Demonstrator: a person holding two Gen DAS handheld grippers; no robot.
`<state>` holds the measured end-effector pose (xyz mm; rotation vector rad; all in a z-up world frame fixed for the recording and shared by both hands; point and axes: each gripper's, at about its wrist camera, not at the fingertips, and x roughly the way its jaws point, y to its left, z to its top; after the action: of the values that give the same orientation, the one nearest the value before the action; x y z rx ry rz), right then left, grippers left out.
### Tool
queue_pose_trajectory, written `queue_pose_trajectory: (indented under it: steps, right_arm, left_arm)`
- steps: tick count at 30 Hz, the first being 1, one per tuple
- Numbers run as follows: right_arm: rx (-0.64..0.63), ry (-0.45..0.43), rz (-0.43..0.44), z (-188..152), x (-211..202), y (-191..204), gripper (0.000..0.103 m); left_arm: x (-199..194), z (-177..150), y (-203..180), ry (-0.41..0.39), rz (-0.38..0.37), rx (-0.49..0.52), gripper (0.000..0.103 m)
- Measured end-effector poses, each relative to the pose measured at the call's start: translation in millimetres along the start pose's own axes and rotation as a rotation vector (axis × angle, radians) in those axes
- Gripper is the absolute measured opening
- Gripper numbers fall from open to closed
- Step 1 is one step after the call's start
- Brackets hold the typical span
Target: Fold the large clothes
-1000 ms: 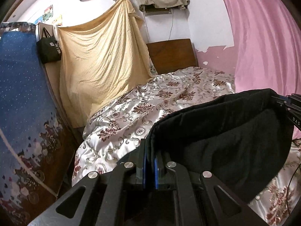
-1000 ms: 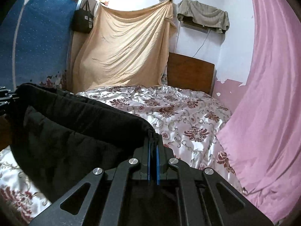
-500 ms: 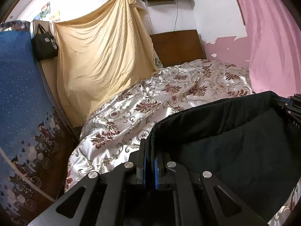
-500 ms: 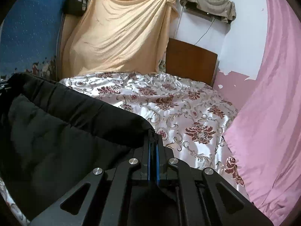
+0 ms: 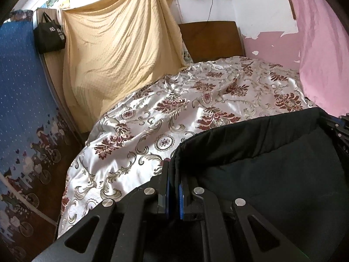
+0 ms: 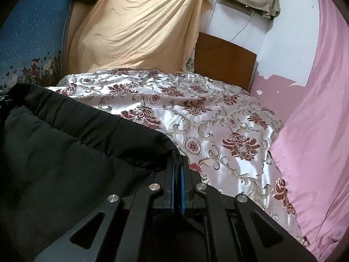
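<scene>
A large black garment (image 5: 261, 159) hangs stretched between the two grippers above the bed. My left gripper (image 5: 173, 170) is shut on one end of its thick top hem, the cloth pinched between the blue pads. My right gripper (image 6: 177, 163) is shut on the other end of the same hem, and the black garment (image 6: 65, 152) sags away to the left of it. Each view shows the other gripper at the far edge: the right gripper (image 5: 342, 126) and the left gripper (image 6: 3, 97), both half hidden by cloth.
The bed carries a shiny white floral bedspread (image 5: 174, 113), with a wooden headboard (image 5: 211, 41) behind. A yellow sheet (image 5: 117, 50) hangs on the back wall, a pink curtain (image 6: 316, 131) borders the right side, and a blue patterned cloth (image 5: 19, 109) the left.
Both grippers have sunk toward the bed and moved forward with the garment still held; the bedspread fills more of each view and the wall hangings have slid upward.
</scene>
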<state>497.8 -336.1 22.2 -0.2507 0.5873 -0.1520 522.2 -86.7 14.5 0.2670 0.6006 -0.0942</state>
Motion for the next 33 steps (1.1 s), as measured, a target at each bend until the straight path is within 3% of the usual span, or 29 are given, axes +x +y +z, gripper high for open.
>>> queue_pose_trajectory:
  steps: [22,29,31,33]
  right_arm:
    - [-0.022,0.000,-0.007,-20.9,32.4,22.5,0.004]
    - [-0.001,0.019,0.018,-26.3,41.1,20.6,0.007]
    - [0.009,0.016,0.035,-26.9,40.2,17.7,0.009]
    - [0.022,0.012,0.053,-26.7,38.0,13.7,0.013]
  left_arm:
    - [43.3,-31.9,1.0,0.047,-0.002,-0.018,0.007]
    - [47.0,-33.0,5.5,0.062,-0.044,-0.051,0.011]
    - [42.6,-32.6,8.9,0.053,-0.062,-0.069,0.017]
    - [37.2,-32.1,12.3,0.044,-0.069,-0.088,0.042]
